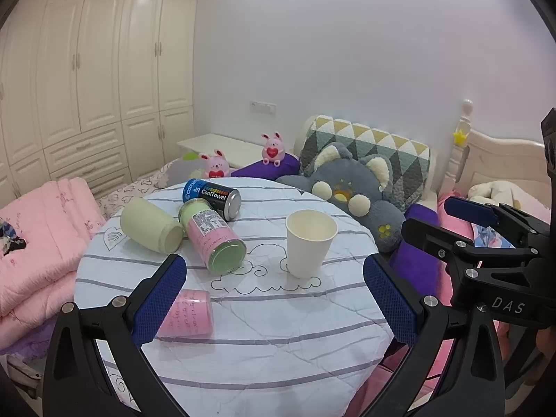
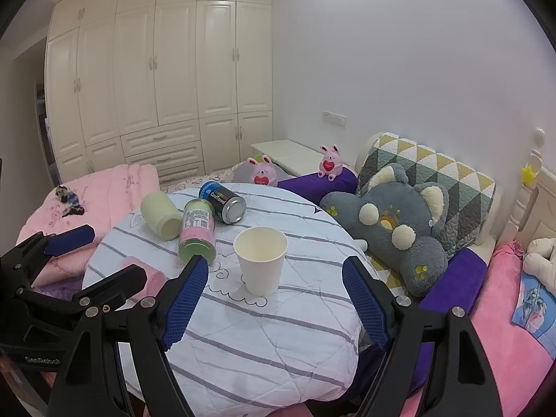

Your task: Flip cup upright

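A cream paper cup (image 1: 310,241) stands upright, mouth up, on the round striped table (image 1: 264,340); it also shows in the right wrist view (image 2: 260,259). My left gripper (image 1: 274,299) is open and empty, held back from the cup over the table's near side. My right gripper (image 2: 276,300) is open and empty, just in front of the cup with the cup between the lines of its fingers. The right gripper also shows at the right of the left wrist view (image 1: 462,229), and the left gripper at the left of the right wrist view (image 2: 80,260).
Lying on the table: a pale green jar (image 1: 149,224), a pink-labelled can (image 1: 213,239), a black CoolTowel can (image 1: 213,196) and a pink roll (image 1: 189,314). A grey plush cat (image 1: 351,191) and pillows lie behind. Pink bedding (image 1: 38,236) is at the left.
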